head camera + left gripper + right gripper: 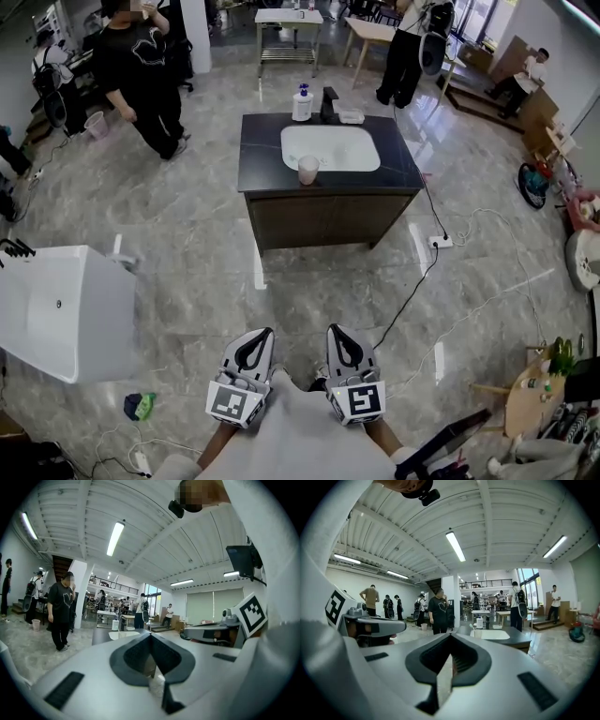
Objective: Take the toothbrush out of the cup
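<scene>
A pale cup (pixel 307 170) stands on the front edge of a dark vanity counter (pixel 262 150), in front of its white sink (pixel 330 148). In the right gripper view the cup (pixel 478 633) is small and far ahead, with a thin green toothbrush (pixel 471 627) sticking up out of it. Both grippers hang low near the person's body, far from the counter. The left gripper (pixel 264 332) (pixel 150 634) has its jaws together with nothing between them. The right gripper (pixel 335 329) (pixel 450 637) is shut and empty too.
A soap bottle (pixel 301 103) and black faucet (pixel 329 101) stand behind the sink. A white bathtub (pixel 56 309) sits at left. A cable and power strip (pixel 441 241) lie on the floor right of the vanity. A person in black (pixel 141 75) stands at back left, others behind.
</scene>
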{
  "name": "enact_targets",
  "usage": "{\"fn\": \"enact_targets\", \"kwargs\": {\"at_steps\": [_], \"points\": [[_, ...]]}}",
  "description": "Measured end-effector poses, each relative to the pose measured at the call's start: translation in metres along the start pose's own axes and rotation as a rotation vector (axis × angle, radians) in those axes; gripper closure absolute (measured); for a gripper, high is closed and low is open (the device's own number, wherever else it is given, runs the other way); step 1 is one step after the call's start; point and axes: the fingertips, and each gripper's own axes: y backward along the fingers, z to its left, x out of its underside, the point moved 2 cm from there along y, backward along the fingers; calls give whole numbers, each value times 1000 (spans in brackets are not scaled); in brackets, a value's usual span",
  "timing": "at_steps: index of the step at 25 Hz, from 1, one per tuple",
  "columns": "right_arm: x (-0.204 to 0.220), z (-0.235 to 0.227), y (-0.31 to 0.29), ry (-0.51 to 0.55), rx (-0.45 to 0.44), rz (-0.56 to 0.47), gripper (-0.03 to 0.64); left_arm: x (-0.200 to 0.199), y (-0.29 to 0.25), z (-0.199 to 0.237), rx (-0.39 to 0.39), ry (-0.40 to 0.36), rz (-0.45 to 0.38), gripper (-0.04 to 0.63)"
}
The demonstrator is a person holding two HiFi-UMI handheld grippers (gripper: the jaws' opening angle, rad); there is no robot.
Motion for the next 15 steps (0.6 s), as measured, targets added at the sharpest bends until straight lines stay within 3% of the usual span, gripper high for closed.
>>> {"fn": "enact_targets", "kwargs": {"at_steps": [5,15], "points": [[-3,19,-11,-34,-1,-29,612,-1,7,24,11,5,-8,600],[0,34,-39,-31,-40,7,612,-6,8,52,5,33,-46,600]]}}
